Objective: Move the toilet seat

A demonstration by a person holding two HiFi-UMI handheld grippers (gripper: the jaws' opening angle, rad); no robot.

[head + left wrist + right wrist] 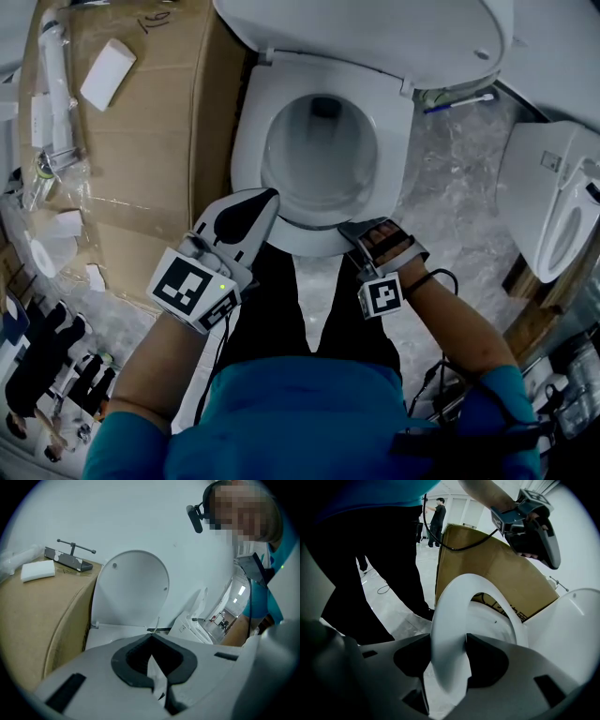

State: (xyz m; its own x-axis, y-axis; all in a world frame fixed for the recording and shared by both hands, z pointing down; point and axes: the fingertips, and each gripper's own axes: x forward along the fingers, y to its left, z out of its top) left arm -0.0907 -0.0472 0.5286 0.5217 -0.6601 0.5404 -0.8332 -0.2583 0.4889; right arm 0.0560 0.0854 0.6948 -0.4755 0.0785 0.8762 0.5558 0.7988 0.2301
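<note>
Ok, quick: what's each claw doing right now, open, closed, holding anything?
Left claw: closed, apparently empty.
Right claw: closed on the seat.

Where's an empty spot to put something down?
Middle of the cardboard box top, between the white block and the toilet; also the marble floor between the toilet and second toilet. The box's left edge is cluttered.

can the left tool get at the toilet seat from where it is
Probably yes: the left tool sits by the front-left rim of the toilet seat, nothing between them; the right tool grips its front.
</note>
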